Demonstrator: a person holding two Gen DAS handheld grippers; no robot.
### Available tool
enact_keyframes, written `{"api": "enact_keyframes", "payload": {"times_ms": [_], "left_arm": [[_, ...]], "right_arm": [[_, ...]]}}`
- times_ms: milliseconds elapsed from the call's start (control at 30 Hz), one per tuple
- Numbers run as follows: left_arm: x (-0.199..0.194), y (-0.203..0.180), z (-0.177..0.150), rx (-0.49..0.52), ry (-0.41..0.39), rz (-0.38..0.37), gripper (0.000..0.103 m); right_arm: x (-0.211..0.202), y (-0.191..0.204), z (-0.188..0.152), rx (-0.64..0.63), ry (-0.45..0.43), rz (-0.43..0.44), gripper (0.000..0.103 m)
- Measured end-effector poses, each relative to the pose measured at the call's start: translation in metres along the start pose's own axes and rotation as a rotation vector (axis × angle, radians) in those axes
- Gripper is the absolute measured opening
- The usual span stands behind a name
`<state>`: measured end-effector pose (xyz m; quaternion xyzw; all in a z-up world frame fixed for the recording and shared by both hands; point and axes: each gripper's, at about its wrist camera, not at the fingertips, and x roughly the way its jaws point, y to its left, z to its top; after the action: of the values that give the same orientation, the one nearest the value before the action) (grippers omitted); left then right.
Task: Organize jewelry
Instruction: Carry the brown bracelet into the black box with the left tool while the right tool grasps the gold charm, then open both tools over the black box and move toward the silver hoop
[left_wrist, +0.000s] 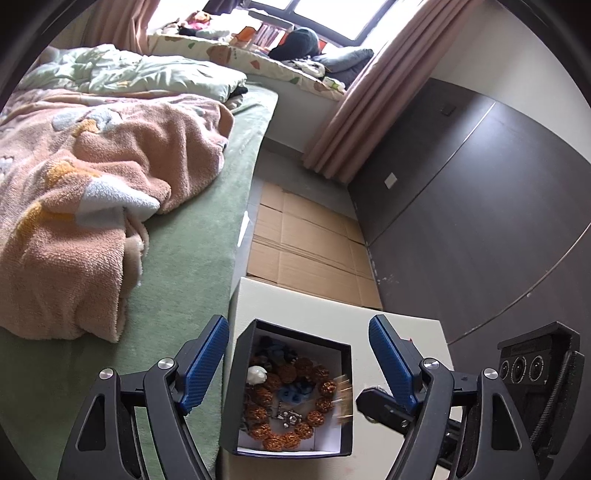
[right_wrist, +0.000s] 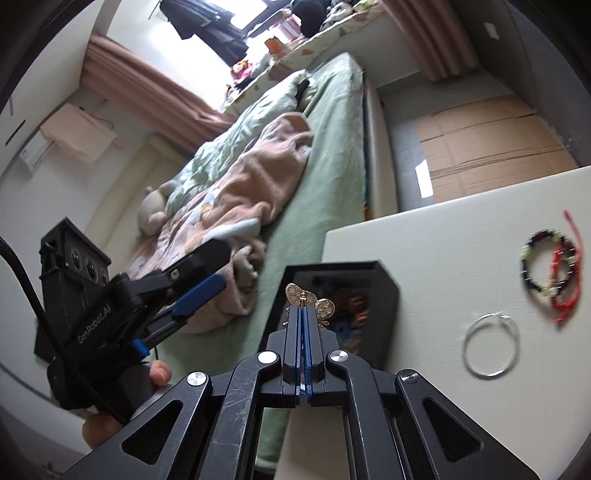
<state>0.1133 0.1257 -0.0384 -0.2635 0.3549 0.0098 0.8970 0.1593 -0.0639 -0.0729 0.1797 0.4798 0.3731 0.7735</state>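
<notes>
A black open-topped box (left_wrist: 291, 395) is found standing on a white tabletop (left_wrist: 303, 306) just beside a bed with a green sheet (left_wrist: 192, 258). Inside the box a bracelet of large brown carved beads (left_wrist: 291, 406) is seen coiled around a small white figure (left_wrist: 257, 375), some blue pieces (left_wrist: 295, 393) and a small silver item (left_wrist: 290, 419). The left gripper (left_wrist: 299, 365) is held above the box with its blue pads (left_wrist: 207, 363) spread wide on either side of it; nothing is gripped. The right gripper (right_wrist: 303, 308) is observed with its jaws pressed together on a gold butterfly-shaped ornament (right_wrist: 308, 295), which is held over the near edge of the box (right_wrist: 343, 306); in the left wrist view this ornament (left_wrist: 341, 398) appears only as a blur at the box's right wall. Further right on the tabletop (right_wrist: 424, 258), well apart from the box, a thin silver bangle (right_wrist: 491, 345) is noted lying flat, and beyond it a dark beaded bracelet with pale beads (right_wrist: 546, 267) lies overlapped with a red corded bracelet (right_wrist: 565, 280). A pink fleece blanket (left_wrist: 92, 206) is recorded crumpled on the bed, and flattened cardboard (left_wrist: 310, 240) lies on the floor beyond the table.
</notes>
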Motion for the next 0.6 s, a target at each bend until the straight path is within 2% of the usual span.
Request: {"api": "enact_keyframes", "payload": {"times_ms": [33, 100, 133, 167, 200, 333, 433, 533, 600], "left_arm": [[-0.001, 0.000, 0.000, 0.002, -0.008, 0.004, 0.079], [-0.002, -0.002, 0.000, 0.003, -0.016, 0.017, 0.079], [-0.002, -0.003, -0.001, 0.003, -0.016, 0.022, 0.079], [0.000, -0.004, 0.000, 0.004, -0.015, 0.022, 0.079], [0.000, -0.006, -0.002, 0.006, -0.011, 0.018, 0.079], [0.003, -0.020, -0.006, 0.023, 0.012, -0.005, 0.079], [0.008, -0.034, -0.012, 0.059, 0.034, -0.008, 0.079], [0.015, -0.049, -0.019, 0.095, 0.061, -0.020, 0.079], [0.020, -0.059, -0.025, 0.124, 0.074, -0.014, 0.079]], "right_arm": [[0.005, 0.000, -0.001, 0.002, 0.014, -0.006, 0.004], [0.009, -0.001, -0.001, 0.006, 0.036, -0.018, 0.020], [0.007, -0.004, -0.001, 0.011, 0.030, -0.029, 0.045], [0.003, -0.007, 0.000, 0.015, 0.009, -0.044, 0.063], [-0.005, -0.010, 0.000, 0.017, -0.017, -0.058, 0.067], [-0.032, -0.028, 0.005, 0.051, -0.057, -0.056, 0.070], [-0.053, -0.043, 0.007, 0.077, -0.085, -0.089, 0.071], [-0.072, -0.057, 0.007, 0.108, -0.113, -0.109, 0.079], [-0.082, -0.065, 0.007, 0.124, -0.127, -0.133, 0.079]]}}
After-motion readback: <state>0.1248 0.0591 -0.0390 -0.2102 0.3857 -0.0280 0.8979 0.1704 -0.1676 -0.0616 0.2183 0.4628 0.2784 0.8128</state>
